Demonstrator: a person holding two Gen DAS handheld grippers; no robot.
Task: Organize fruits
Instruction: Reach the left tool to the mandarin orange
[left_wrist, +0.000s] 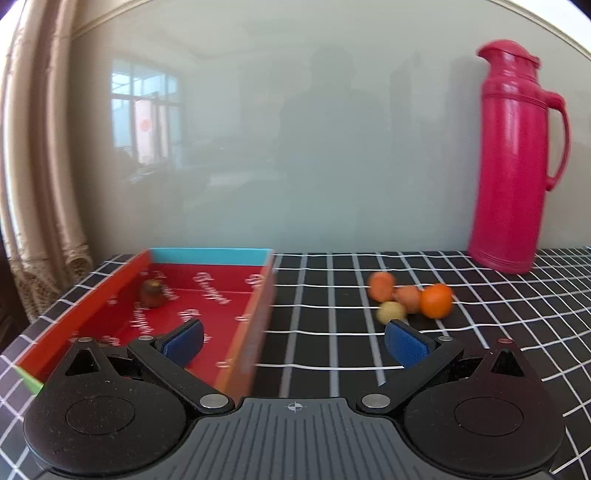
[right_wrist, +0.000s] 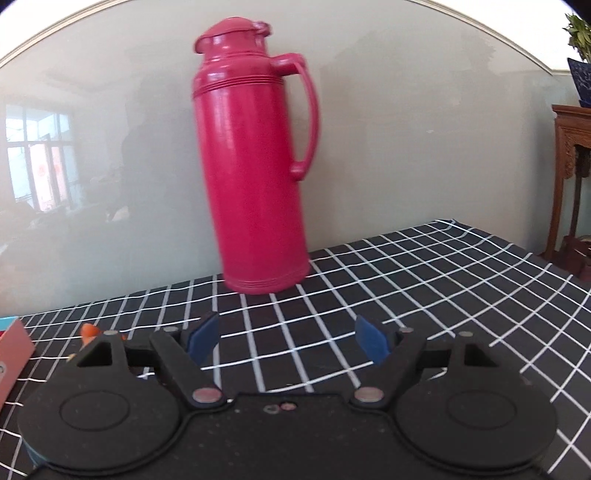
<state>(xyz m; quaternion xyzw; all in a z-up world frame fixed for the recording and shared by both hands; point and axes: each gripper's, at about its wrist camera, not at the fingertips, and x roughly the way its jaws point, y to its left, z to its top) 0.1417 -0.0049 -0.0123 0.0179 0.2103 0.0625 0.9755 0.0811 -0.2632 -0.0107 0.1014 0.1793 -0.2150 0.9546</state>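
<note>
A red shallow box with a light blue far wall lies at the left of the checked cloth; one brown fruit sits inside near its far left. To its right lies a cluster of loose fruits: an orange, two orange-red pieces and a small yellow one. My left gripper is open, its left pad over the box, its right pad just before the yellow fruit, nothing between them. My right gripper is open and empty over the cloth; a sliver of orange fruit shows at its left.
A tall pink thermos jug stands at the back against a glossy pale wall, also seen as the thermos in the left wrist view. The box corner shows at the far left. A carved wooden stand sits beyond the table's right edge.
</note>
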